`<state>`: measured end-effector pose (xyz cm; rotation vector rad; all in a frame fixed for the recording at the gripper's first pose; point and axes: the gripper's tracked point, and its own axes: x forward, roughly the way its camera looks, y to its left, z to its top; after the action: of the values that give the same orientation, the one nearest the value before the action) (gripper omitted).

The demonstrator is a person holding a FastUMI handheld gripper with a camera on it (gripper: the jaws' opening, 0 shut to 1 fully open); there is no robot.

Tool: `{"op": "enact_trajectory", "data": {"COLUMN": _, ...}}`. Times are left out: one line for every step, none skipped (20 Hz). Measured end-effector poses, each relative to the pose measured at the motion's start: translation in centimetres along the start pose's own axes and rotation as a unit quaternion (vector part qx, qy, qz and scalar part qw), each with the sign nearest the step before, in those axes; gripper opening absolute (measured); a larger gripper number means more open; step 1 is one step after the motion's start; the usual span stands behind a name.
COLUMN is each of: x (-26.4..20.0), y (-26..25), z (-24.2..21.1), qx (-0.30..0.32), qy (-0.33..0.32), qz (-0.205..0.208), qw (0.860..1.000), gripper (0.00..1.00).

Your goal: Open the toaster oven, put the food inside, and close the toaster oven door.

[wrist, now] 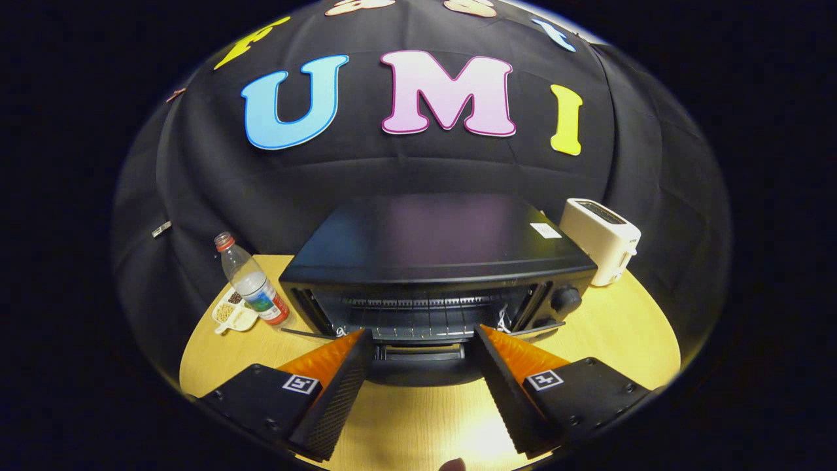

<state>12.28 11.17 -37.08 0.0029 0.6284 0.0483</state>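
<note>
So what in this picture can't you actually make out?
- Toaster oven: the door hangs open between the open gripper fingers, but the rack is dark; whether food lies inside cannot be told.
- Small dish: its contents are too small to name, and the water bottle hides part of it.
- White toaster: its lower near corner sits behind the oven.
- A rounded shape on the table edge below the fingers is cut off.

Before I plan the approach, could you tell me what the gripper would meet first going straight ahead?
Probably the handle on the black toaster oven's lowered door, just ahead between the open gripper's fingers; depth is uncertain.
</note>
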Motion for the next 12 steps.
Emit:
{"op": "enact_trajectory", "data": {"x": -0.5, "y": -0.1, "z": -0.8, "qx": 0.003, "qy": 0.005, "qz": 0.000, "qw": 1.000, "gripper": 0.99}}
{"op": "enact_trajectory", "data": {"x": -0.9, "y": -0.1, "z": -1.8, "qx": 0.008, "qy": 0.013, "qz": 0.000, "qw": 1.000, "gripper": 0.99}}
{"op": "enact_trajectory", "data": {"x": -1.3, "y": -0.2, "z": -2.6, "qx": 0.011, "qy": 0.017, "qz": 0.000, "qw": 1.000, "gripper": 0.99}}
{"op": "enact_trajectory", "data": {"x": -1.6, "y": -0.3, "z": -3.6, "qx": 0.011, "qy": 0.024, "qz": 0.000, "qw": 1.000, "gripper": 0.99}}
{"op": "enact_trajectory", "data": {"x": -1.9, "y": -0.4, "z": -4.4, "qx": 0.009, "qy": 0.031, "qz": 0.000, "qw": 0.999, "gripper": 0.99}}
{"op": "enact_trajectory", "data": {"x": -2.2, "y": -0.4, "z": -5.6, "qx": 0.006, "qy": 0.041, "qz": 0.000, "qw": 0.999, "gripper": 0.99}}
{"op": "enact_trajectory", "data": {"x": -2.4, "y": -0.5, "z": -6.8, "qx": 0.003, "qy": 0.054, "qz": 0.000, "qw": 0.999, "gripper": 0.99}}
{"op": "enact_trajectory", "data": {"x": -2.6, "y": -0.5, "z": -8.1, "qx": 0.002, "qy": 0.072, "qz": 0.002, "qw": 0.997, "gripper": 0.98}}
{"op": "enact_trajectory", "data": {"x": -2.6, "y": -0.4, "z": -9.5, "qx": 0.004, "qy": 0.090, "qz": 0.006, "qw": 0.996, "gripper": 0.99}}
{"op": "enact_trajectory", "data": {"x": -2.8, "y": -0.3, "z": -10.7, "qx": 0.006, "qy": 0.107, "qz": 0.009, "qw": 0.994, "gripper": 0.99}}
{"op": "enact_trajectory", "data": {"x": -3.1, "y": -0.3, "z": -11.6, "qx": 0.007, "qy": 0.121, "qz": 0.012, "qw": 0.993, "gripper": 0.99}}
{"op": "enact_trajectory", "data": {"x": -3.2, "y": -0.3, "z": -12.1, "qx": 0.008, "qy": 0.127, "qz": 0.015, "qw": 0.992, "gripper": 0.99}}
